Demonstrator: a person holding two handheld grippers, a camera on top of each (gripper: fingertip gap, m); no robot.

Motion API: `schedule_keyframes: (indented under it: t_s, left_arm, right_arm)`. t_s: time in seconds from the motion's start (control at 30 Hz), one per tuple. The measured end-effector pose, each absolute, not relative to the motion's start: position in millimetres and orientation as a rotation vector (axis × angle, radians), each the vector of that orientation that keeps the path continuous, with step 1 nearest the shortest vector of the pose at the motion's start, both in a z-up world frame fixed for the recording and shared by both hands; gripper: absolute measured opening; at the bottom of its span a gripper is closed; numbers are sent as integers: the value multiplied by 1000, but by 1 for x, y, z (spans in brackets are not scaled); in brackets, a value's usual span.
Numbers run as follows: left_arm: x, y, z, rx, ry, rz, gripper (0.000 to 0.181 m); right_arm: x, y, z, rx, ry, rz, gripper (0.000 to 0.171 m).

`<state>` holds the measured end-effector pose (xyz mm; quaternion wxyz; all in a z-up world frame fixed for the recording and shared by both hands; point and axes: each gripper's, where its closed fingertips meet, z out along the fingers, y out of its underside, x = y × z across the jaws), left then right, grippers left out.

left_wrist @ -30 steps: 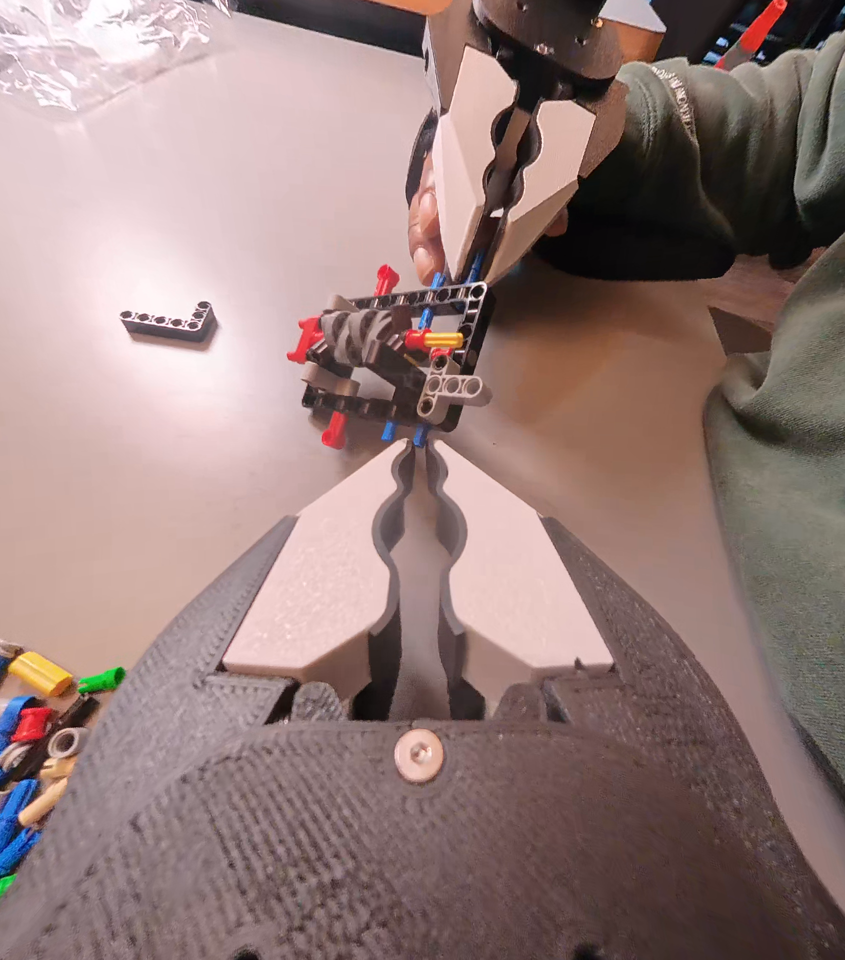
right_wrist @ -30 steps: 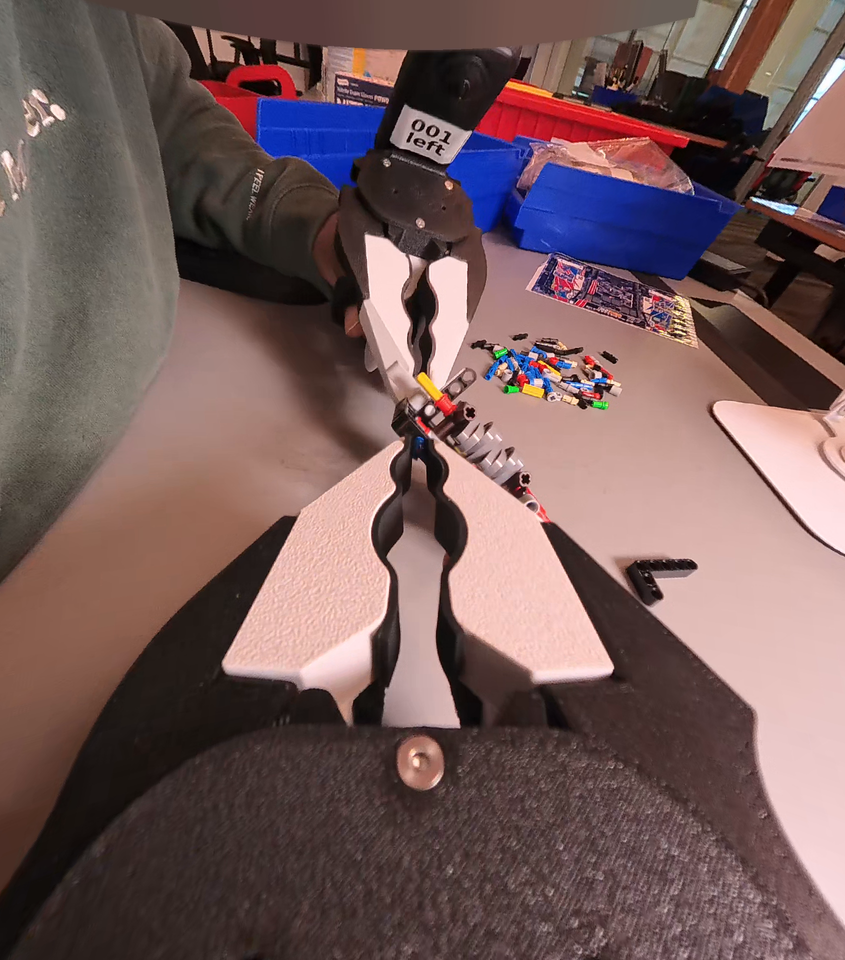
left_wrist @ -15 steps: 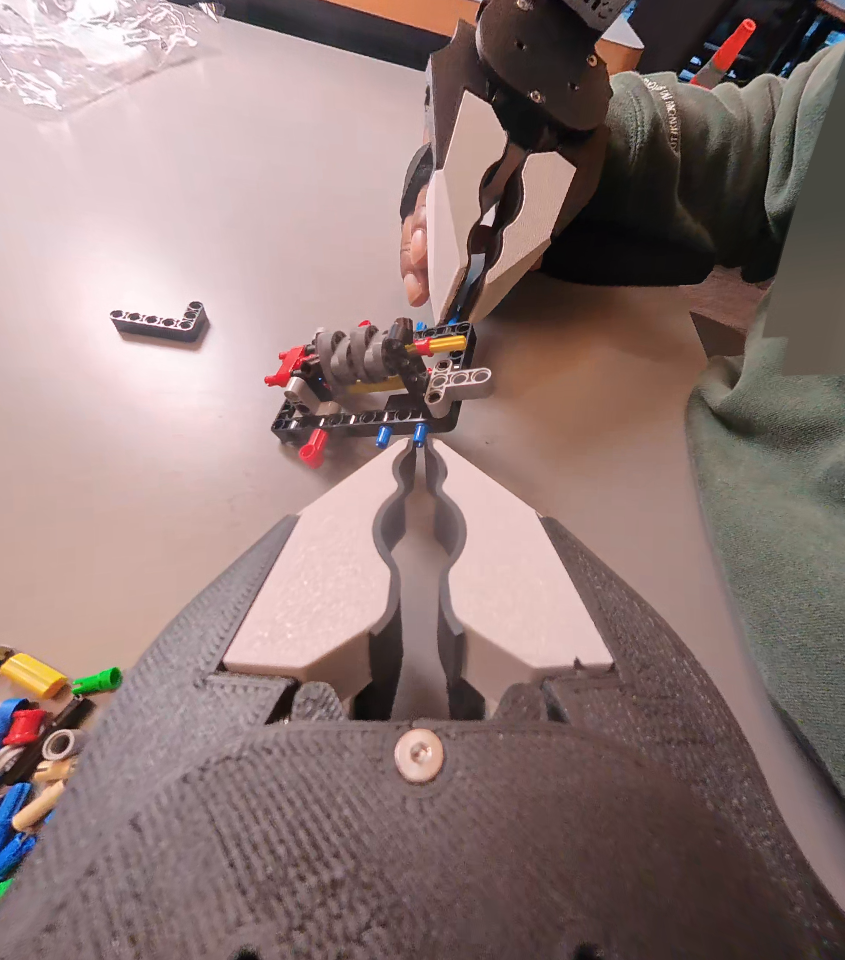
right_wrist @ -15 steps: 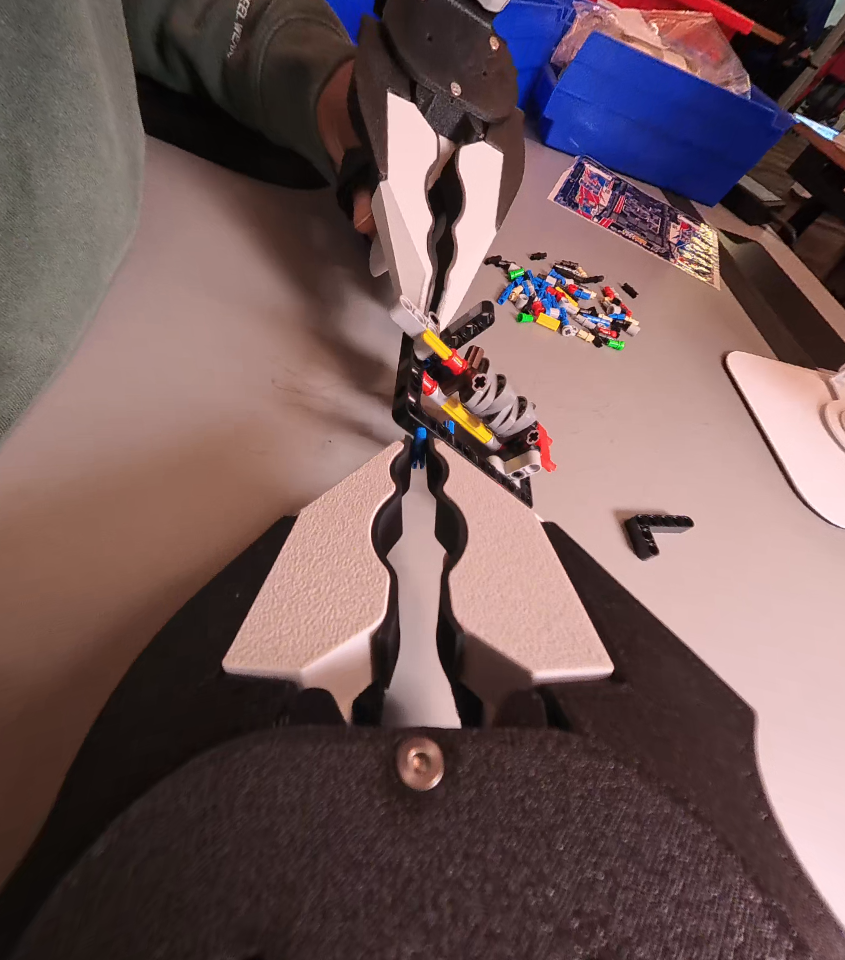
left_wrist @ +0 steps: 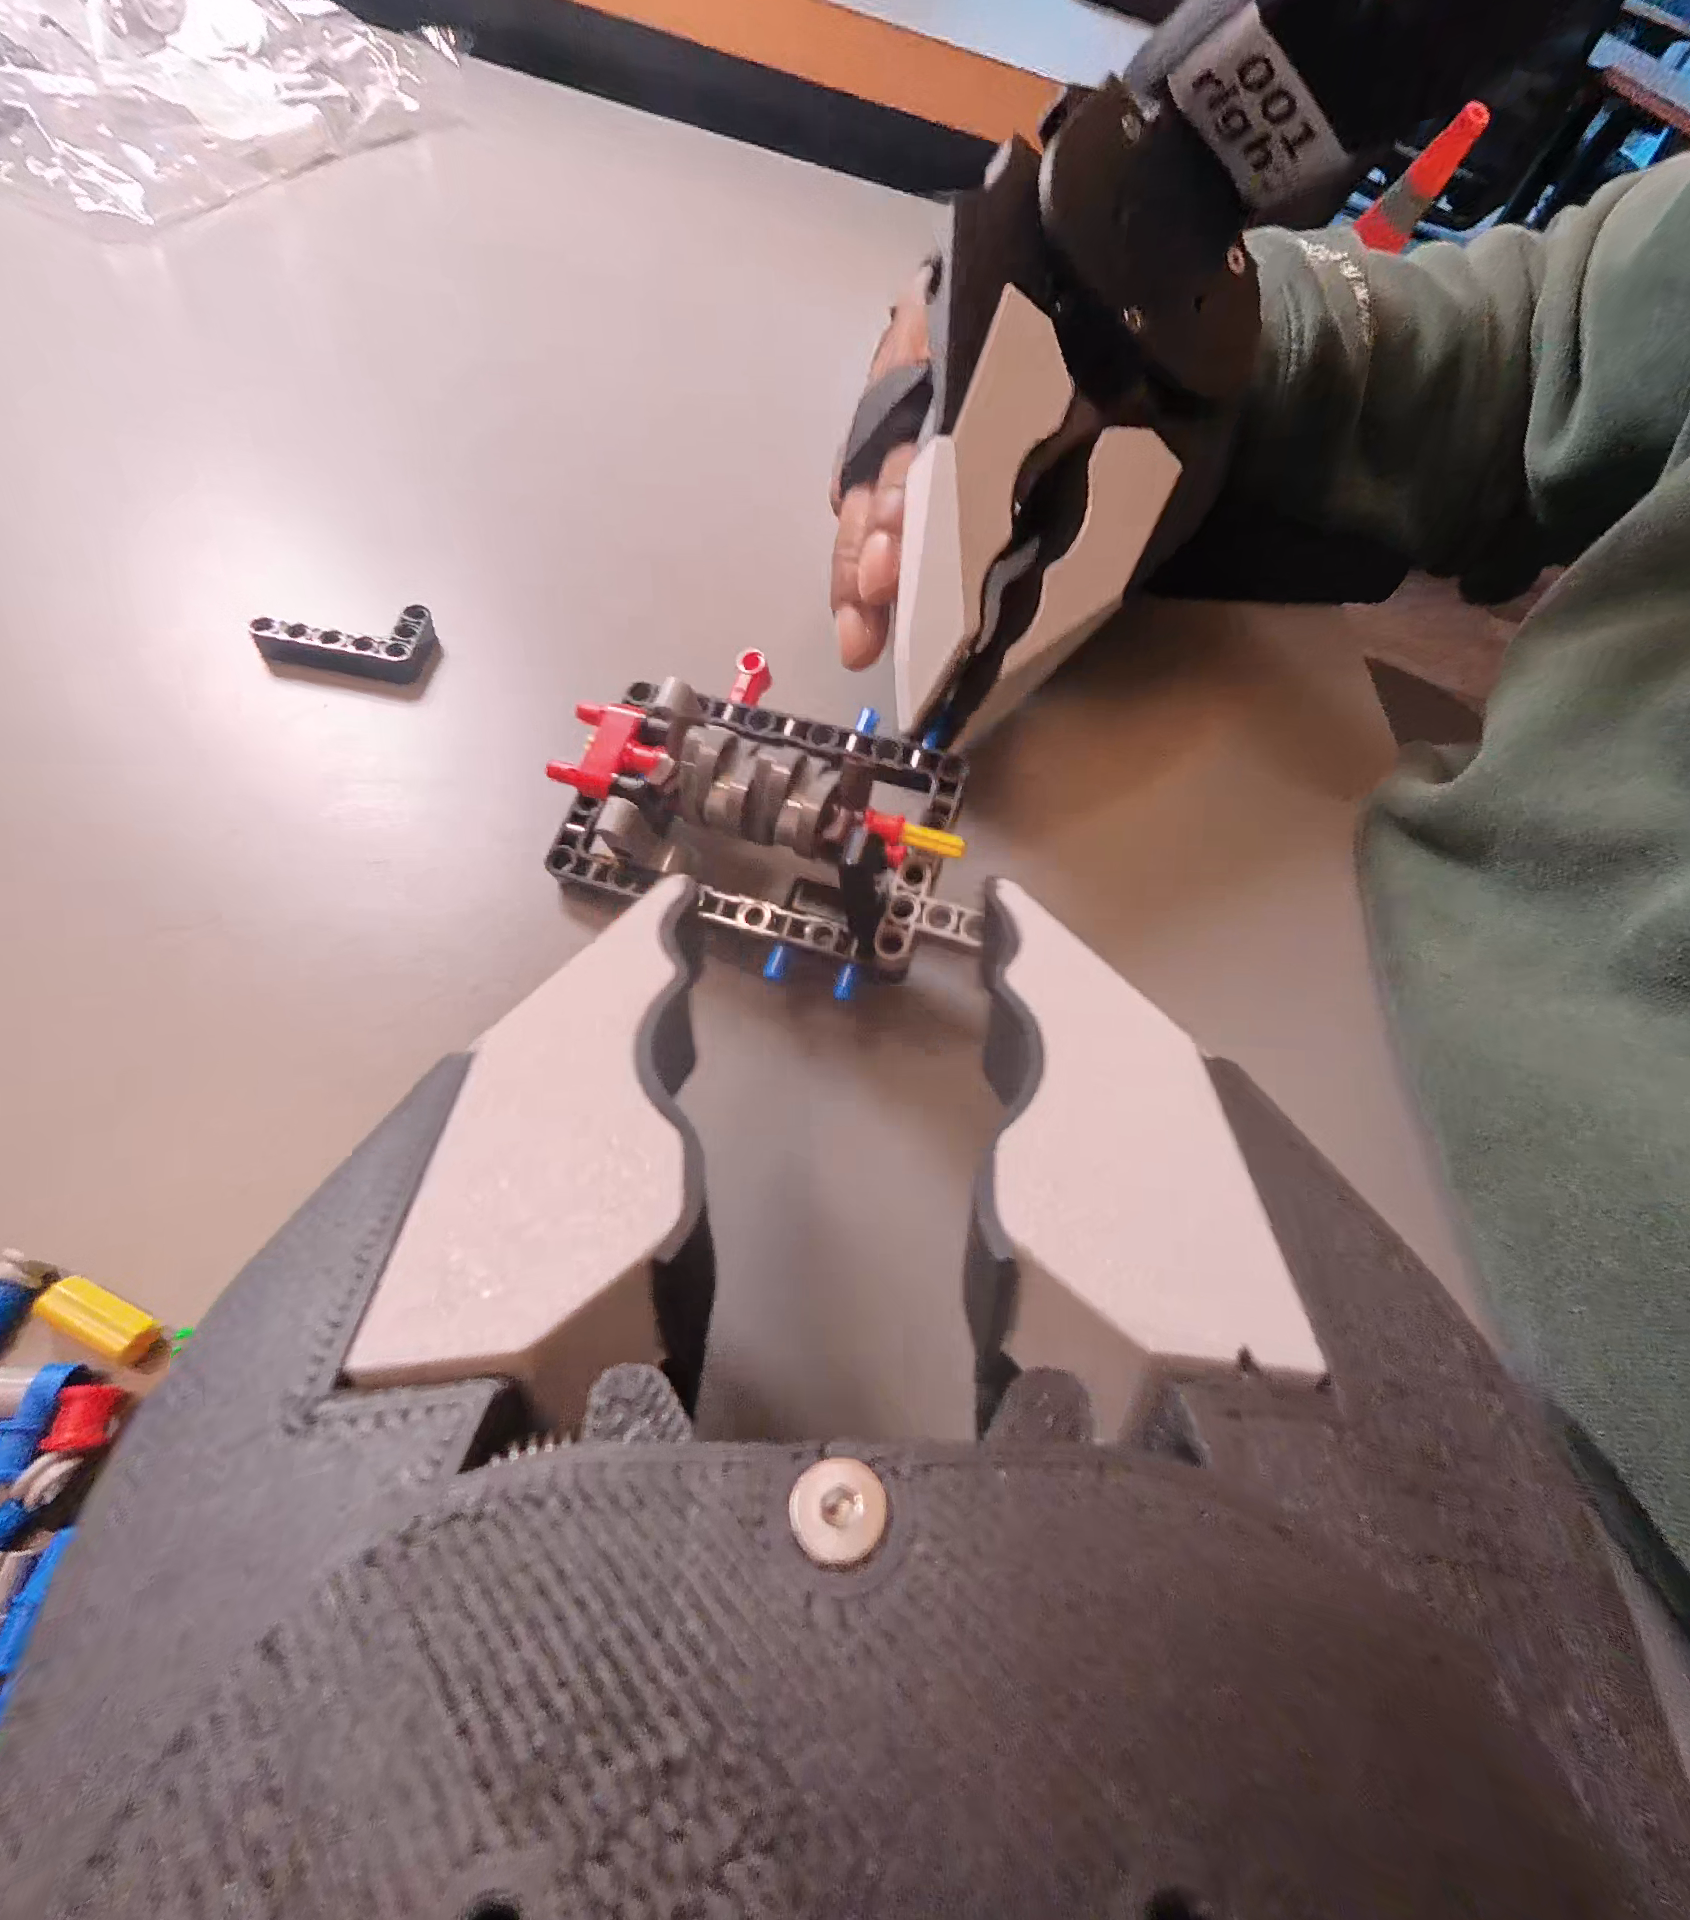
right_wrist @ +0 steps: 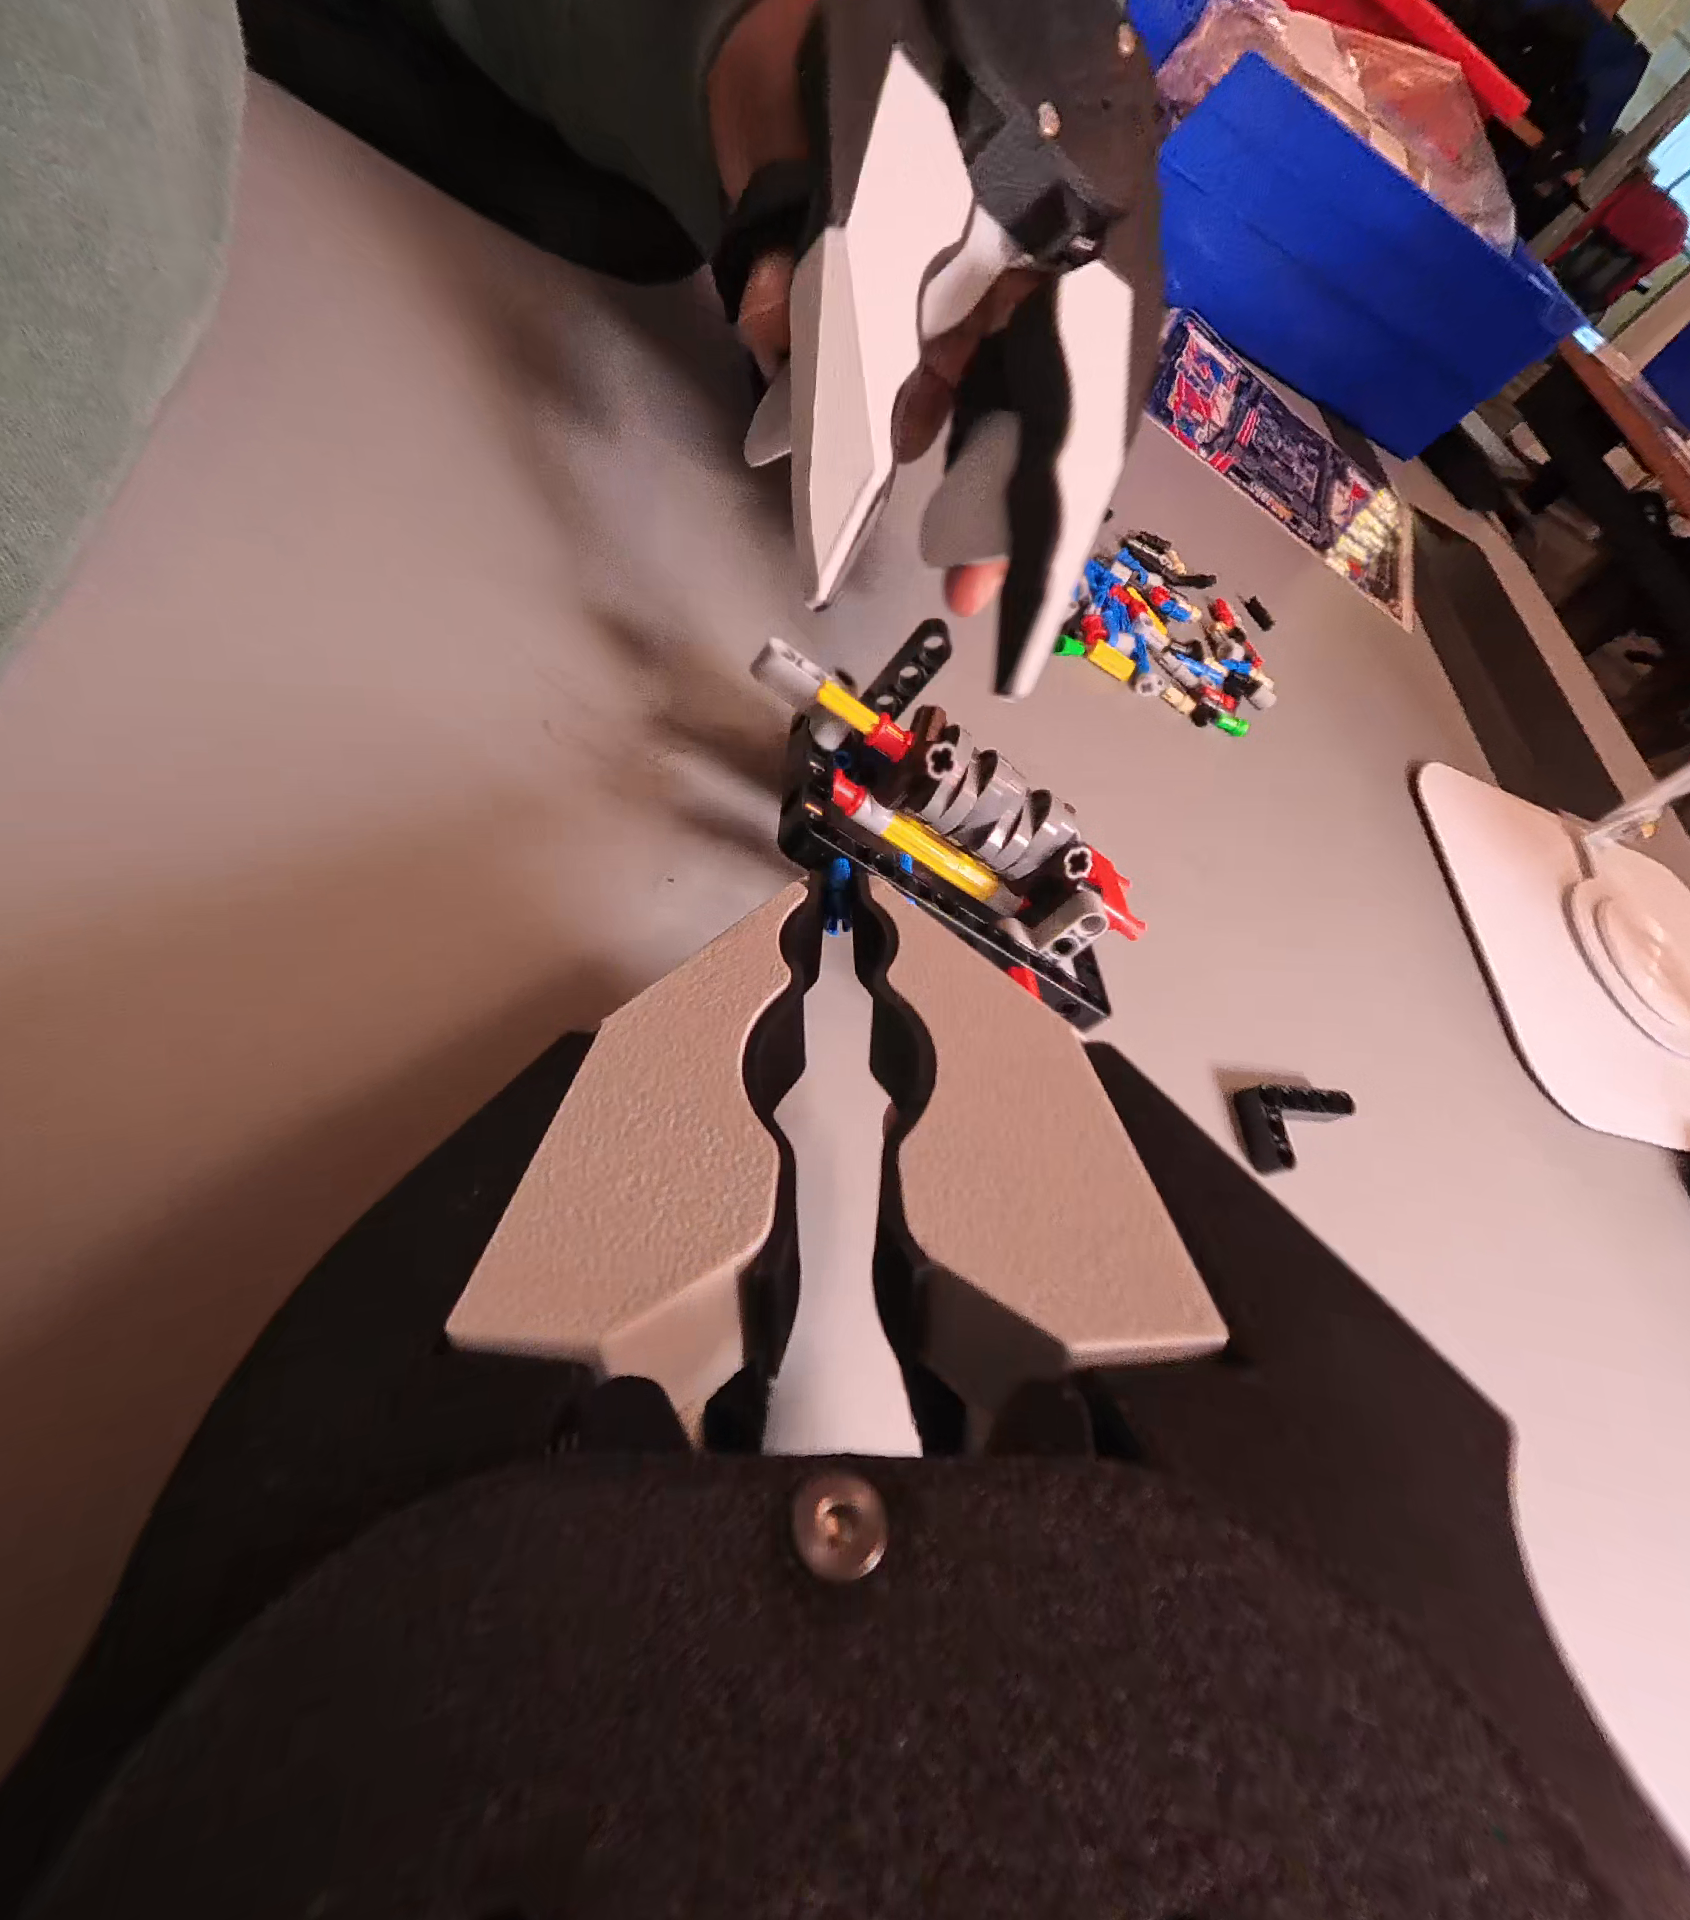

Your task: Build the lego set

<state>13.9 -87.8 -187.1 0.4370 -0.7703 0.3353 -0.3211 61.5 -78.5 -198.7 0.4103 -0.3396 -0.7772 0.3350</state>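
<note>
The lego assembly (left_wrist: pixel 768 810) is a black rectangular frame with grey gears, red and yellow axles and blue pins. It sits low at the table, just beyond my left gripper (left_wrist: pixel 836 904), which is open and empty with its fingertips either side of the frame's near edge. My right gripper (right_wrist: pixel 836 904) is shut on a blue pin at the edge of the assembly (right_wrist: pixel 945 821). In the left wrist view the right gripper (left_wrist: pixel 945 722) holds the frame's far corner. In the right wrist view the left gripper (right_wrist: pixel 919 644) hangs open above the assembly.
A black L-shaped beam (left_wrist: pixel 342 639) lies alone on the table and shows in the right wrist view too (right_wrist: pixel 1288 1117). A pile of loose pieces (right_wrist: pixel 1163 644) lies past the assembly. There is also a clear plastic bag (left_wrist: pixel 124 94), blue bins (right_wrist: pixel 1340 270), an instruction booklet (right_wrist: pixel 1277 457) and a white lamp base (right_wrist: pixel 1599 935).
My left gripper has opened, let go of the assembly's blue pin and drawn back. The assembly has tipped flatter towards the table. My right gripper keeps its hold.
</note>
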Motion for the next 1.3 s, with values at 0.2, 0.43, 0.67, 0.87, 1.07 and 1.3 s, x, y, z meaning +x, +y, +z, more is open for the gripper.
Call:
schedule_keyframes:
  t_s: [0.2, 0.43, 0.67, 0.87, 1.07, 1.3]
  left_arm:
    - [15, -90, -220, -2051, 1008, -697, 114]
    - [27, -97, -232, -2047, 1212, -686, 124]
    - [38, -108, -229, -2007, 1299, -731, 99]
    - [28, -98, -229, -1983, 1263, -520, 98]
    - [20, -90, -218, -1837, 1266, -272, 81]
    - [19, -87, -221, -1865, 1246, -305, 82]
  right_arm:
    - [60, -94, -196, -787, -1970, 878, 3]
    - [63, -114, -183, -718, -1959, 965, 3]
    - [67, -120, -183, -714, -1986, 986, 3]
    - [66, -112, -193, -791, -2021, 891, 8]
    - [65, -87, -189, -1079, -1944, 1025, 24]
    - [54, -75, -207, -1266, -1990, 933, 14]
